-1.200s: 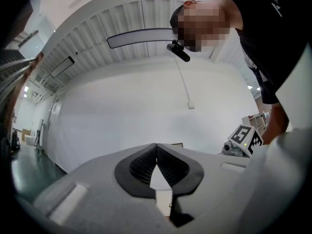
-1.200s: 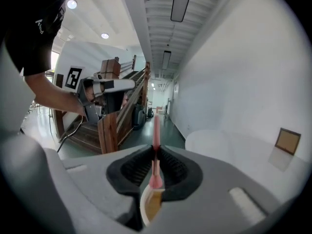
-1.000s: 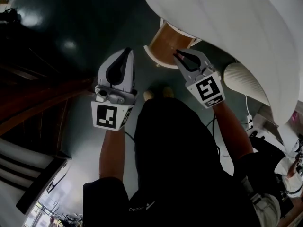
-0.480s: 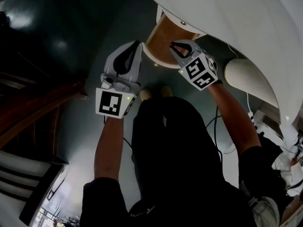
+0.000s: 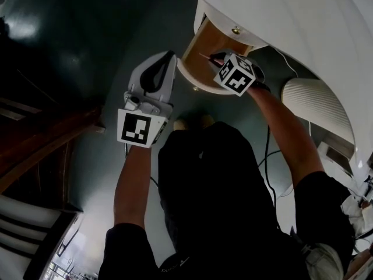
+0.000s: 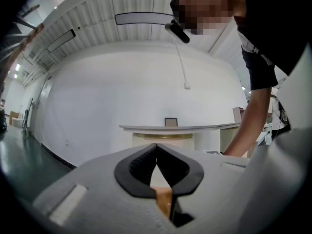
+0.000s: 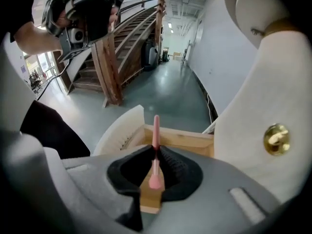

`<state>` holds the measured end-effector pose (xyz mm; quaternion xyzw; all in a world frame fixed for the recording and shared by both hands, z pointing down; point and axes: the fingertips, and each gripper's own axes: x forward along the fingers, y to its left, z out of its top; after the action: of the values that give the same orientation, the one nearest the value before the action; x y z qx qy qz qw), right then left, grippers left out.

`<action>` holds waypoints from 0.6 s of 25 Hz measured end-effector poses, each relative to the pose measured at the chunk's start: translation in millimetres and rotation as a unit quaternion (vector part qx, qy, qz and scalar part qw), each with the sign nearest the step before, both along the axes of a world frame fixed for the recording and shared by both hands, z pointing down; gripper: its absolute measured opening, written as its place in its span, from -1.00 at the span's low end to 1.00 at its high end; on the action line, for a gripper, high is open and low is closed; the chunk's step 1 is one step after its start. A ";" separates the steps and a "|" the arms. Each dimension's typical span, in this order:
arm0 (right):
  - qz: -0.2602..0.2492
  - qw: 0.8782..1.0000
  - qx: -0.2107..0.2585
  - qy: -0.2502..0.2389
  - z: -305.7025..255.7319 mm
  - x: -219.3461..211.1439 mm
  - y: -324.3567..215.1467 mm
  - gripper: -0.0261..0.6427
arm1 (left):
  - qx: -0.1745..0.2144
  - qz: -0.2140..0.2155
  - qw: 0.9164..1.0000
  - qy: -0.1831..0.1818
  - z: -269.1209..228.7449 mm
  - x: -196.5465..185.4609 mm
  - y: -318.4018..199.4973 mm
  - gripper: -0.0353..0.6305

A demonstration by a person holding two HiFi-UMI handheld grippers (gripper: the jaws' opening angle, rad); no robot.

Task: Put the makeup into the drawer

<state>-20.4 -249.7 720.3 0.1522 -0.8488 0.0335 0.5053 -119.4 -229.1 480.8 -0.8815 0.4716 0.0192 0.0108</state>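
The white dresser has its wooden drawer pulled open. Over it, the right gripper pinches a slim pink makeup stick (its end above the drawer's box). The left gripper has its jaws together and holds nothing.

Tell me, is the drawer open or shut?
Open. The drawer is pulled out from the white table, its wooden inside showing, and the right gripper holds a pink stick over it.

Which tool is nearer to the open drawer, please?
Right. The right tool is over the drawer, shut on a pink stick; the left tool is beside it, shut and empty.
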 end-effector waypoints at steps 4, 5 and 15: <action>-0.016 0.999 -0.011 0.036 42.5 -3.7 -8.2 -0.77 | -0.003 0.009 1.000 -0.001 30.4 -1.2 -7.8 -0.86; -0.019 0.999 -0.015 0.042 50.9 -4.8 -9.8 -0.77 | -0.002 0.010 1.000 -0.001 36.3 -1.6 -9.6 -0.86; -0.040 0.993 -0.057 0.090 128.7 -6.2 -14.1 -0.77 | 0.004 0.022 1.000 0.002 74.1 -0.9 -24.9 -0.86</action>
<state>-26.6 -263.8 849.0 0.0911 -0.8018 0.0478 0.5887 -120.3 -254.0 554.9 -0.8915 0.4522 0.0226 0.0127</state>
